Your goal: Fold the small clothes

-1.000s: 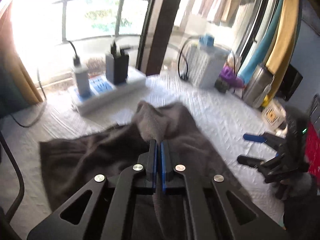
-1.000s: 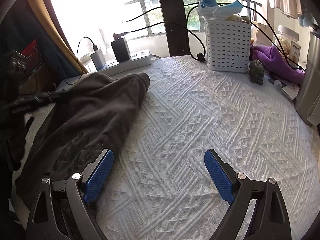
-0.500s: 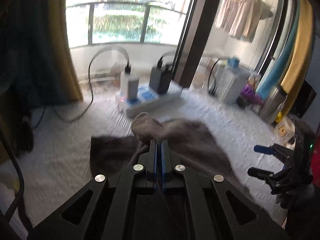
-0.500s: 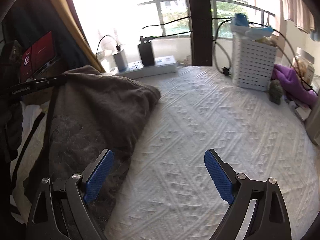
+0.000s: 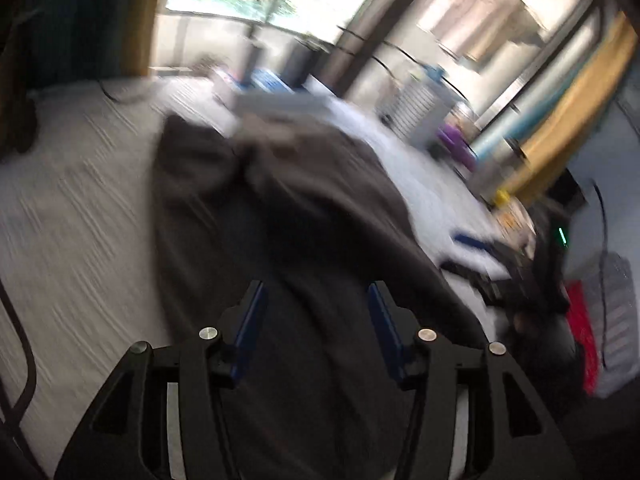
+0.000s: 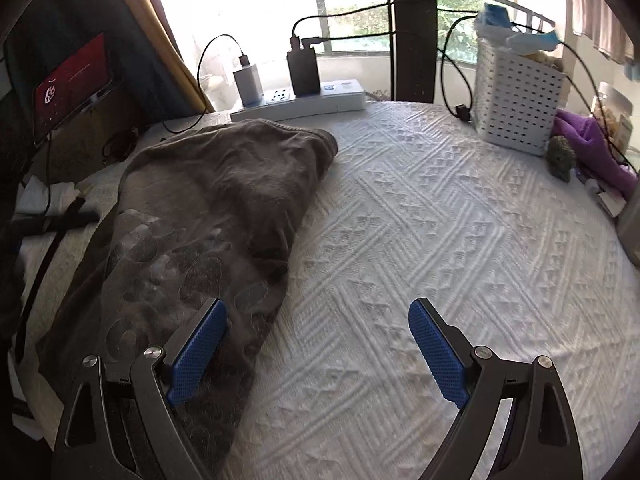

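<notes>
Motion blur smears the whole left wrist view: the power strip (image 5: 276,96) at 12 o'clock and white basket (image 5: 424,114) at 1 o'clock lose their detail. The grey garment (image 5: 304,216) runs under the gripper, its near edge hidden.

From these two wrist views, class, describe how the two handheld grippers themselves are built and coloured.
The left gripper and the right gripper look alike: black angular frames with triangular cut-outs and round silver rivets at the joints. Each finger carries a blue pad with a fine dotted texture. In the left wrist view, blurred, the right gripper's body shows a small green light.
</notes>
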Demonstrator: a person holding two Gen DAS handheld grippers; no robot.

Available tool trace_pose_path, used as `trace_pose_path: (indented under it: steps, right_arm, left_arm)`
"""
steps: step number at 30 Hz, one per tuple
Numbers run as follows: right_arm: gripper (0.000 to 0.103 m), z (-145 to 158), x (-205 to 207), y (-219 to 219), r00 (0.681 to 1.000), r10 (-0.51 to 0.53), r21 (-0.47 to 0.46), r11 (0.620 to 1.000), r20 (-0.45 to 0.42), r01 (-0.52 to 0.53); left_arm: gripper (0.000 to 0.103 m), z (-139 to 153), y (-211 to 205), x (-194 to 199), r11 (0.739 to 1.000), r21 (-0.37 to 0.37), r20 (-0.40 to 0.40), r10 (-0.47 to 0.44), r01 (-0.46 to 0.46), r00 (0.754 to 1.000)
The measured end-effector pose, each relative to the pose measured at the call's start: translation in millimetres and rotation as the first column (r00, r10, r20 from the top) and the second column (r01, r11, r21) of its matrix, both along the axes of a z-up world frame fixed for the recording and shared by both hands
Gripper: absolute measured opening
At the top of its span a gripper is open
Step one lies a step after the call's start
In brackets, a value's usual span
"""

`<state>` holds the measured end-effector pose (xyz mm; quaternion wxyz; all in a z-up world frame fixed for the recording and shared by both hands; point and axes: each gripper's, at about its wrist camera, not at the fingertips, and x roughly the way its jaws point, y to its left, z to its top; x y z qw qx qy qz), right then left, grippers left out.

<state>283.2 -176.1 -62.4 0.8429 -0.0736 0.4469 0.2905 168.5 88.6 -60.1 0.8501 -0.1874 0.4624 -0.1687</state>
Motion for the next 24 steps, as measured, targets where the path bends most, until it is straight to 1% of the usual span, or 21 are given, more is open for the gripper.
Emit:
trace_pose_path:
  steps: [3, 4, 6, 7, 8, 9, 11, 14, 17, 19, 22, 24]
  right_arm:
    - [0.093, 10, -10, -5, 1.0, -0.005, 0.008, 1.0, 0.019, 0.005]
    - [0.093, 14, -14, -6, 1.0, -0.005, 0.013, 1.0, 0.027, 0.005]
    - [0.093, 20, -23, -8, 0.999, -0.001, 0.025, 1.0, 0.036, 0.0]
    - [0.093, 23, -28, -8, 0.999, 0.004, 0.033, 0.999, 0.041, -0.005]
    - [0.093, 26, -32, -7, 0.999, 0.009, 0.037, 0.999, 0.044, -0.011]
    - [0.093, 28, -36, -6, 0.999, 0.017, 0.04, 0.999, 0.047, -0.019]
    - [0.093, 30, -47, -2, 0.998, 0.039, 0.035, 0.999, 0.056, -0.041]
    - [0.093, 28, -58, 3, 0.997, 0.058, 0.015, 0.998, 0.057, -0.058]
    - [0.093, 21, -64, 1, 0.998, 0.054, 0.0, 0.999, 0.043, -0.054]
    - [0.093, 13, -67, 0, 0.998, 0.051, -0.032, 0.998, 0.031, -0.05]
    - [0.093, -2, -74, -2, 0.998, 0.059, -0.083, 0.995, 0.005, -0.058]
    - [0.093, -12, -80, -4, 0.998, 0.065, -0.108, 0.992, -0.008, -0.066]
  left_arm:
    - [0.052, -4, -22, -21, 0.998, -0.001, -0.02, -0.064, 0.064, 0.998]
    - [0.052, -6, -28, -27, 0.997, 0.01, -0.024, -0.077, 0.077, 0.997]
    - [0.051, -13, -37, -35, 0.995, 0.06, -0.026, -0.084, 0.085, 0.996]
    - [0.047, -15, -40, -39, 0.993, 0.075, -0.027, -0.087, 0.088, 0.996]
    - [0.016, -16, -43, -43, 0.991, 0.087, -0.019, -0.101, 0.102, 0.995]
    - [0.006, -14, -47, -48, 0.988, 0.098, -0.009, -0.116, 0.116, 0.993]
    - [0.005, -2, -47, -59, 0.988, 0.094, 0.043, -0.127, 0.122, 0.991]
    - [0.005, 21, -38, -75, 0.993, 0.061, 0.103, -0.108, 0.102, 0.989]
    - [0.004, 35, -25, -89, 0.995, 0.032, 0.124, -0.094, 0.091, 0.988]
    - [0.004, 31, -19, -92, 0.996, 0.038, 0.107, -0.088, 0.084, 0.99]
    - [0.004, 7, -8, -89, 0.997, 0.058, 0.026, -0.049, 0.048, 0.998]
    - [0.005, -10, -8, -92, 0.997, 0.059, -0.041, -0.053, 0.056, 0.998]
